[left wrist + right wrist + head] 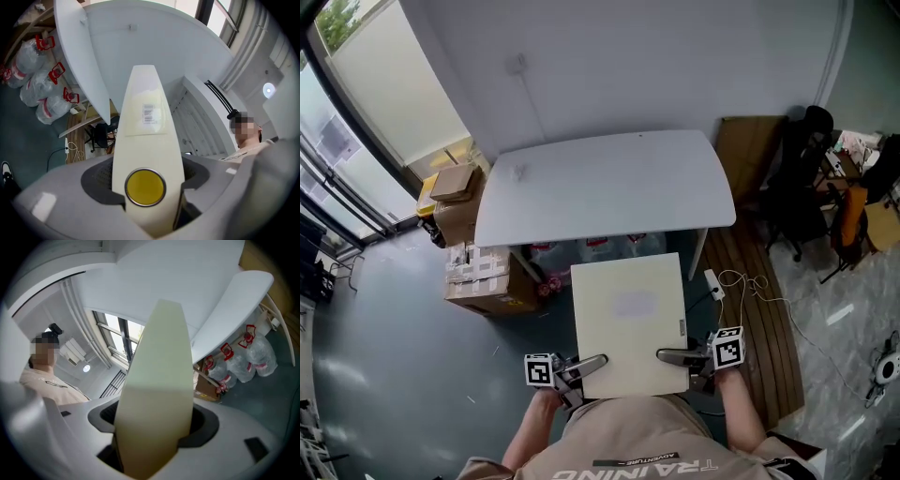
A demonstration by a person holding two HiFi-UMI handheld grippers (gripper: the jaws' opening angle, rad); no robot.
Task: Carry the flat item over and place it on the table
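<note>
Gripped at both near corners by the left gripper [584, 367] and the right gripper [672, 356], jaws spread wide and pressed onto the edges of the cream flat item [630, 319], probably to keep it level and balanced. Held in the air short of the white table [605, 187], not yet over it. Under the table, clear jugs [44, 101] seemingly holding water; beside it, taped cardboard boxes [478, 279], contents hidden.

Grey floor [384, 375], windows [328, 150], cardboard boxes [478, 277]

Head camera looks steeply down; gripper cameras closely face the shared table [600, 178].
</note>
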